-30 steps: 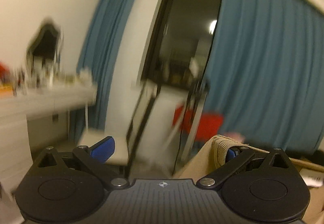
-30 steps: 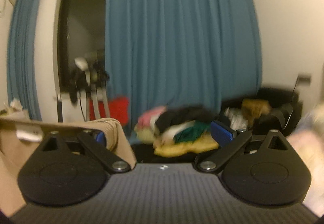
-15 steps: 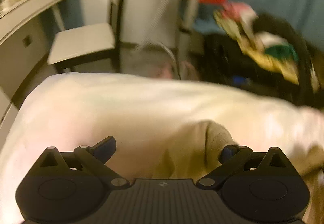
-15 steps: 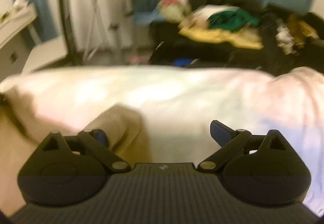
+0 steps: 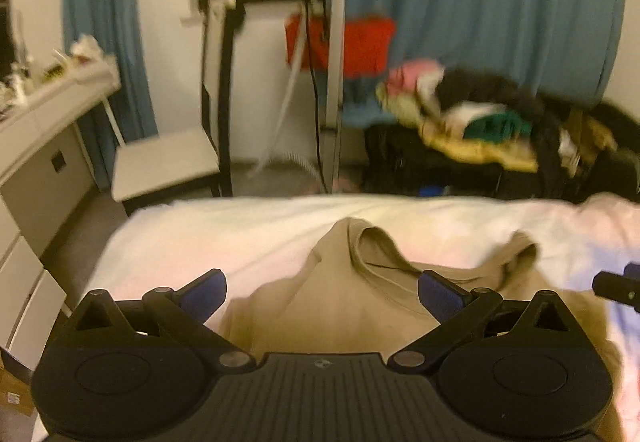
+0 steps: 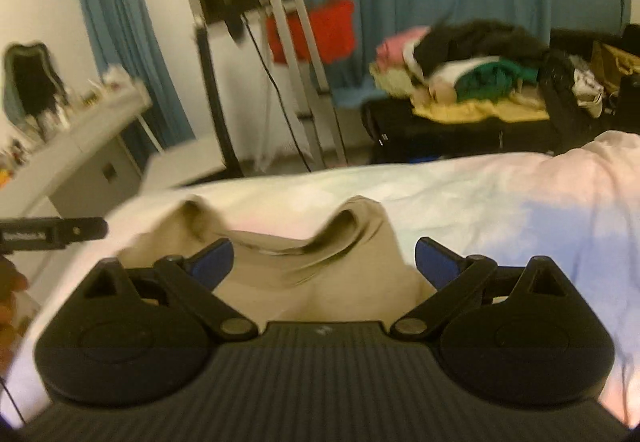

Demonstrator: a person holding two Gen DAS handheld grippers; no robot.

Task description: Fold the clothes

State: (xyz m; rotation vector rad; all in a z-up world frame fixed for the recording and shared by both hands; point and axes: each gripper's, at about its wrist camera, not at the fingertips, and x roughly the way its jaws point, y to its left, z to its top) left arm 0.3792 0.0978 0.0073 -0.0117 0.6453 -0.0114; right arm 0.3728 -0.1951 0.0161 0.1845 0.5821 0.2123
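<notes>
A plain tan knit garment (image 5: 352,306) lies across the lower middle on a white bedsheet (image 5: 256,226) tinged pink and pale blue toward the right (the tint may be lighting). Plain teal-blue curtains (image 5: 480,2) fill the upper right, a bright red cloth (image 5: 360,42) hangs at upper centre, and the clothes pile (image 5: 472,122) at right mixes pink, black, green and yellow.

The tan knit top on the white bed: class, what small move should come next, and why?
Probably smooth the tan knit top flat on the white bed. Its collar edge is rumpled into humps, and both the left gripper and right gripper are open, holding nothing.
</notes>
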